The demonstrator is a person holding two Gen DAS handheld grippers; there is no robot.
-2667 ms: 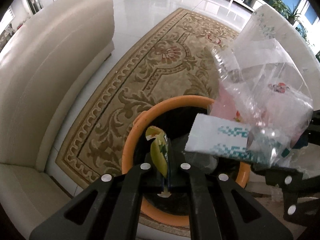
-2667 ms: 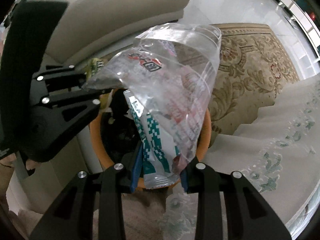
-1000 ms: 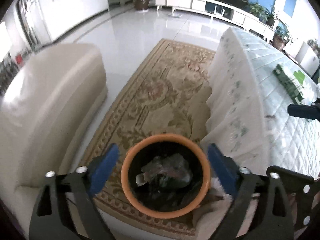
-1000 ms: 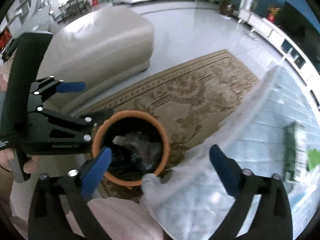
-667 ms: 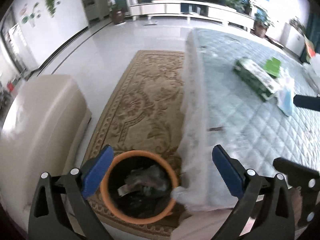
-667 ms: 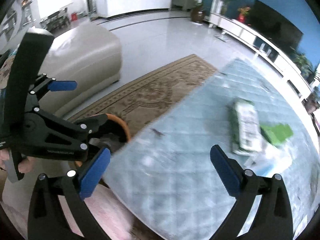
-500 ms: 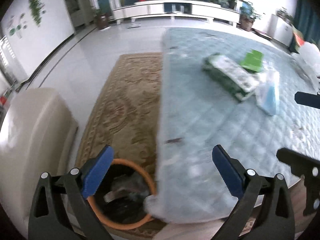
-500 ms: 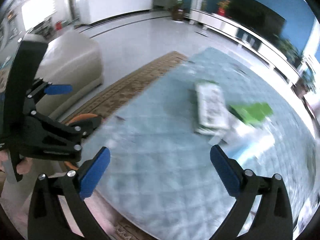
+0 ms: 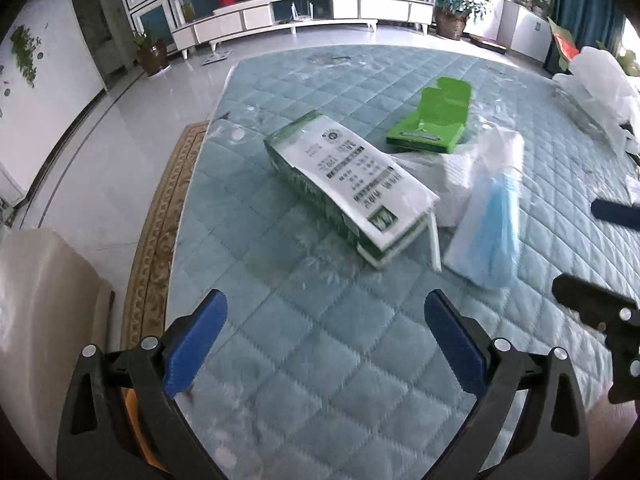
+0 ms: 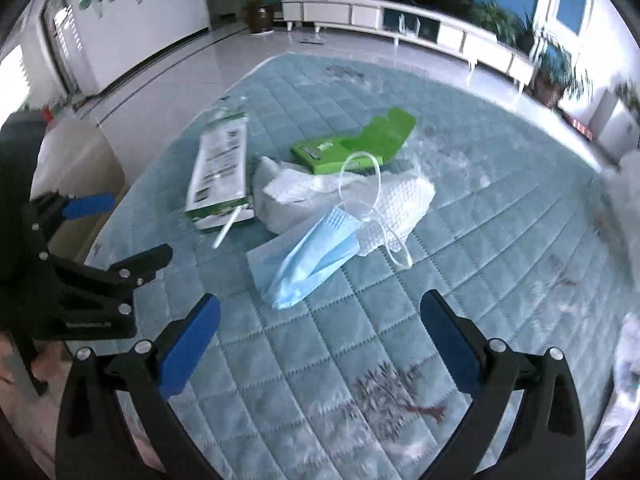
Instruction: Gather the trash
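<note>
Trash lies on the blue quilted table: a green-and-white carton, a bright green flattened box, a crumpled white paper towel and a blue face mask. My left gripper is open and empty, hovering near the table's front, short of the carton. My right gripper is open and empty, just short of the mask. The orange bin peeks out at the lower left.
A cream sofa stands left of the table, with a patterned rug on the white floor. A white plastic bag sits at the table's far right. A white TV cabinet and potted plants line the far wall.
Both grippers let their trash go into the orange bin, opened, and swung up and right from the bin to face the tabletop trash.
</note>
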